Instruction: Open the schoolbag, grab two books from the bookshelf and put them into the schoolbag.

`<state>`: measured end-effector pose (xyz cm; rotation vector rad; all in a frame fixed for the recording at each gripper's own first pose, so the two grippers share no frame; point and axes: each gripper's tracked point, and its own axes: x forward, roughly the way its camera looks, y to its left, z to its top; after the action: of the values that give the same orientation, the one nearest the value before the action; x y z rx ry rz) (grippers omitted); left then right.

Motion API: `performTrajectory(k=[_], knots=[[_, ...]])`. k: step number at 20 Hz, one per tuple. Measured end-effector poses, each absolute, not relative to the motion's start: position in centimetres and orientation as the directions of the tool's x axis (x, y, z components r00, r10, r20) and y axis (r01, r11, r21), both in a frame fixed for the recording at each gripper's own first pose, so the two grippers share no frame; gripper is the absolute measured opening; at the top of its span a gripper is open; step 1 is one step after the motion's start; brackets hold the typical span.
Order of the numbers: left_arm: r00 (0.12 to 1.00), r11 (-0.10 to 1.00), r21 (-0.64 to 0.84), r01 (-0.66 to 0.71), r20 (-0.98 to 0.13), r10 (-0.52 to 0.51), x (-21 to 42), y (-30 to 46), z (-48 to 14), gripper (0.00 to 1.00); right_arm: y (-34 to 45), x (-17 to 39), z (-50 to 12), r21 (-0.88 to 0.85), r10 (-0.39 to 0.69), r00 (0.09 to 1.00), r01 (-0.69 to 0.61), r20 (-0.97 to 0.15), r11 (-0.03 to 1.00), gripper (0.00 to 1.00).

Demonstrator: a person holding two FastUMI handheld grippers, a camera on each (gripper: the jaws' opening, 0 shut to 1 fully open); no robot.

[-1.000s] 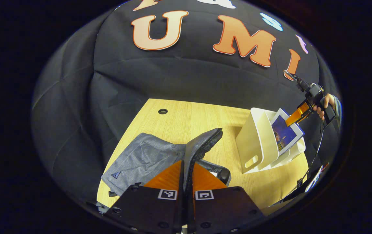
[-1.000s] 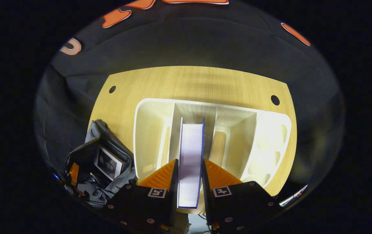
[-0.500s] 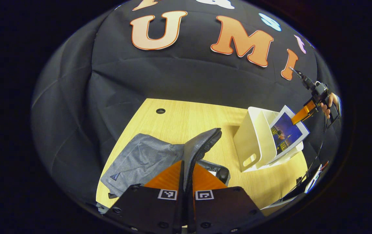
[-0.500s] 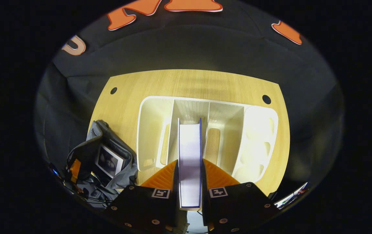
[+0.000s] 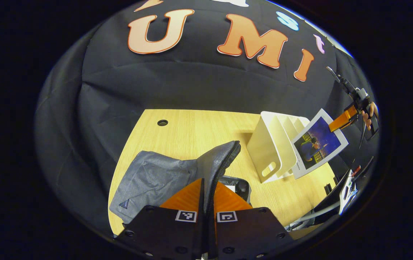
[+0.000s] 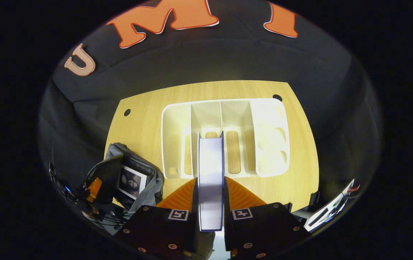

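My left gripper (image 5: 206,187) is shut on the zipper edge of the grey schoolbag (image 5: 156,177) and holds its flap up on the wooden table. The open schoolbag (image 6: 145,187) has a book (image 6: 131,182) with a dark cover picture inside it. My right gripper (image 6: 210,187) is shut on a second book (image 6: 210,173), seen edge-on with white pages and a blue cover. That book (image 5: 316,142) hangs clear above the white bookshelf (image 5: 271,144), held by the right gripper (image 5: 338,122) with a hand behind it. The bookshelf (image 6: 264,137) lies below, its slots bare.
The wooden table (image 6: 141,119) has round cable holes (image 6: 127,112) near its far corners. Cables and a small device (image 5: 347,182) lie at the table's near right edge. Black cloth walls stand behind the table.
My right gripper has lifted the blue-covered book up out of the bookshelf slot; the shelf looks smaller and farther below. The left gripper keeps holding the bag flap.
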<state>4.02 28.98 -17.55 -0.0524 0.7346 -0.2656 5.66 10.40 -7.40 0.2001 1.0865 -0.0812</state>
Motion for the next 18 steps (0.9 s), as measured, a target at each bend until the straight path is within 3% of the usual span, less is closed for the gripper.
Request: performTrajectory(k=[11,18], knots=[[0.678,0.923,-0.13,0.362,-0.643,-0.356,3.5,29.4,-17.5,0.06,13.2,-3.0,-6.9,0.186,0.01,0.487,0.313,-0.873,0.931,0.29],[0.648,0.887,-0.136,0.442,-0.636,-0.42,3.3,29.9,-17.2,0.06,17.4,-6.4,-7.1,0.32,0.064,0.544,0.39,-0.836,0.863,0.29]])
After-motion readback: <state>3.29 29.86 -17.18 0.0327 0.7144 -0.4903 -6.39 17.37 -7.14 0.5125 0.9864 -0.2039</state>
